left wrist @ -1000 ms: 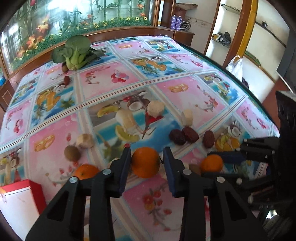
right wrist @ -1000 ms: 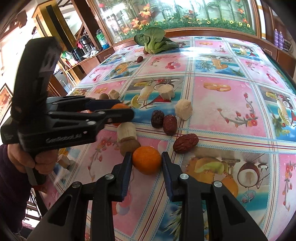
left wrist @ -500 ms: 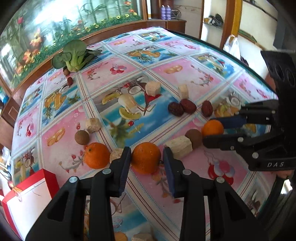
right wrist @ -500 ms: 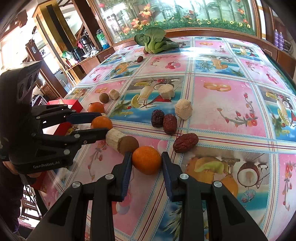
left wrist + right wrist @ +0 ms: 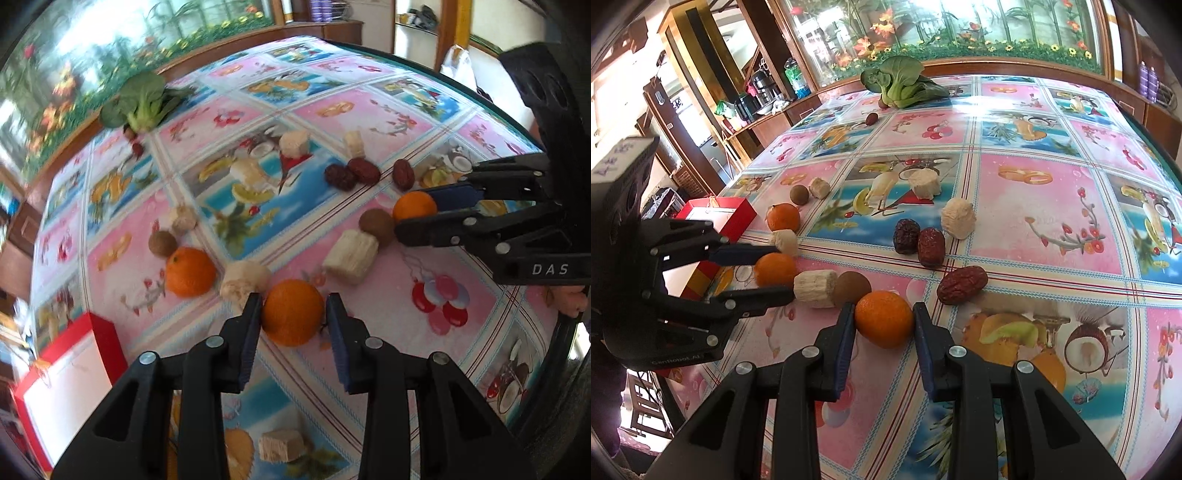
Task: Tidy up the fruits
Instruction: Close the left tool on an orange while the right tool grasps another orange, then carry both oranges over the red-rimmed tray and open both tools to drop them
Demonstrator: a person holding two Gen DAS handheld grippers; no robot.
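We see our left gripper [image 5: 293,314] pinching an orange [image 5: 293,312] between its blue pads, with a pale chunk [image 5: 243,281] just beyond its left finger and another orange [image 5: 190,266] farther left. Our right gripper [image 5: 884,318] likewise clamps a second orange [image 5: 884,318], a brown round fruit [image 5: 852,287] just ahead-left and a red date [image 5: 962,285] ahead-right. Whether either orange rests on the tablecloth [image 5: 1034,229] we cannot quite tell.
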